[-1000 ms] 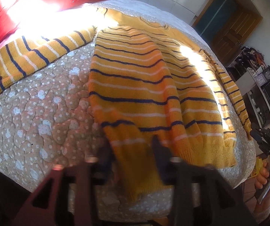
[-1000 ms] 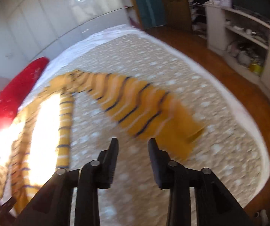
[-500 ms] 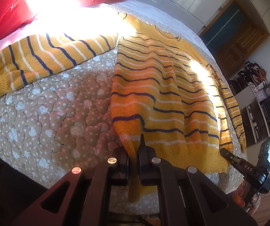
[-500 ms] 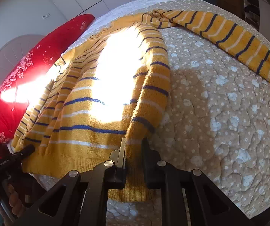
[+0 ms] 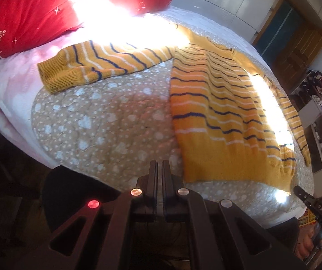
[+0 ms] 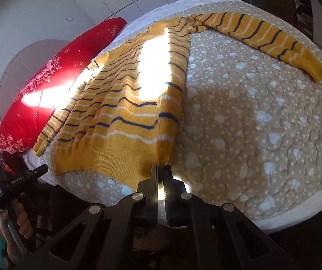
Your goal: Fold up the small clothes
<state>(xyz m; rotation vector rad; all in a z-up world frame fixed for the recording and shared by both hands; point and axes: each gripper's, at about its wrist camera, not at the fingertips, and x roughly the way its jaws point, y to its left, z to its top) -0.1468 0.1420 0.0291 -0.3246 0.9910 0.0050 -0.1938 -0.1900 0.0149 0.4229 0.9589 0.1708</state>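
Left wrist view: the yellow striped sweater lies spread flat on the bed, body running away from the camera. One sleeve stretches out from the sweater's shoulder twd the red pillow, cuff lying on the quilt. The left gripper sits just off the sweater's near hem corner, fingers drawn nearly together w/ only a thin slit between them. No cloth visible in that slit, so it looks empty, apart from the hem. The right gripper shows at the sweater's far hem corner, at the frame edge.

Right wrist view: same sweater, hem nearest the camera, other sleeve lying out across the quilt away from the sweater body. The right gripper is right at the hem corner, fingers almost closed. Hem edge meets the tips, but glare fills the slit, so can't tell if knit is pinched or only touched. The left gripper is visible by the sweater's other hem corner.

Judgement: garment is laid out and smoothed, no fold made yet; this reads as the end of flattening, start of folding. Next move prob calls for taking a sleeve or one side edge and bringing it over the sweater body, keeping the knit flat so it doesn't bunch.
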